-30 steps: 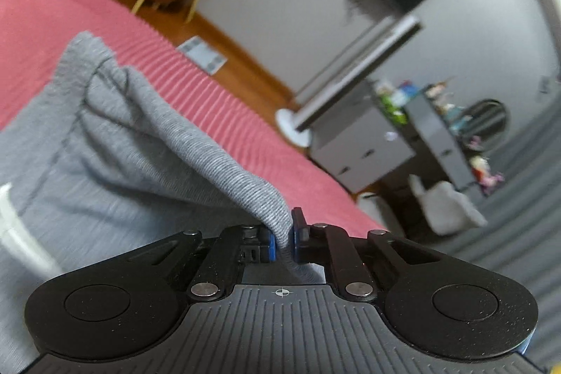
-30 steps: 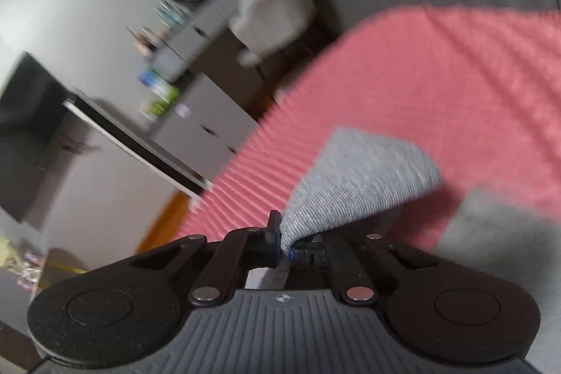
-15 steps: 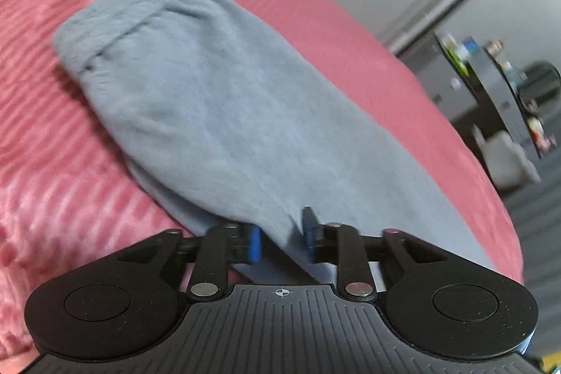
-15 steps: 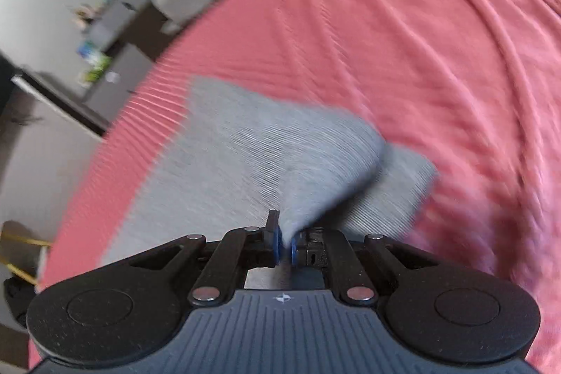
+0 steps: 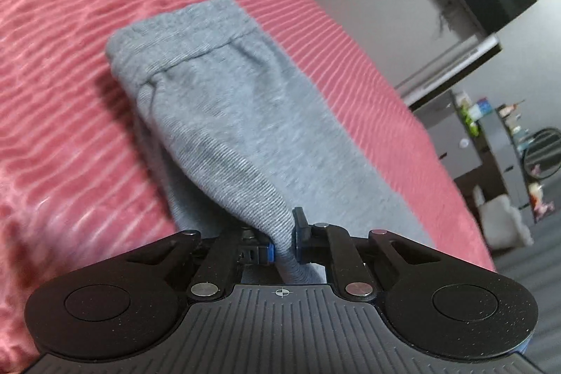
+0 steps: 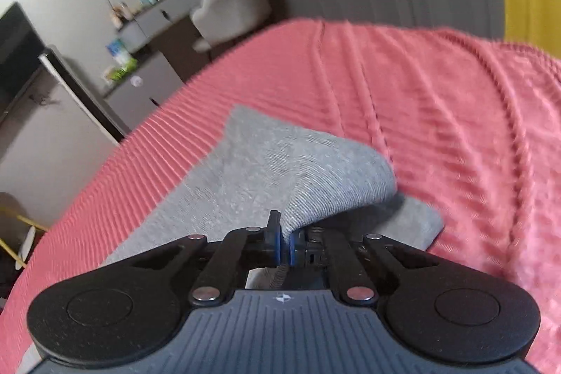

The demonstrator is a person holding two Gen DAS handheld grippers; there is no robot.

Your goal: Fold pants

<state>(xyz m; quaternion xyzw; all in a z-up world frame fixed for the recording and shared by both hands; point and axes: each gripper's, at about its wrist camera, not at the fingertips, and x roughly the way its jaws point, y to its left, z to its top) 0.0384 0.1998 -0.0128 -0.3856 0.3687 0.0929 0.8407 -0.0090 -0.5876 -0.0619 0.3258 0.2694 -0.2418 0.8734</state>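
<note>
Pants: grey pants (image 5: 224, 114) lie along the pink bed cover (image 5: 70, 65), already doubled lengthwise, waistband at the far end
Left hand-held gripper (image 5: 282, 242): pinching a raised fold of the cloth
Right hand-held gripper (image 6: 284, 242): pinching the other lifted edge
Done: one fold, by the look of it
Left: lay this lifted edge across, let go, smooth

Your left gripper (image 5: 283, 246) body hides the near end of the pants (image 5: 224, 114); same under your right gripper (image 6: 284, 246). Bed (image 5: 70, 93) is cut off on every side. Shelf clutter (image 6: 121, 58) is too small and blurred to identify.
</note>
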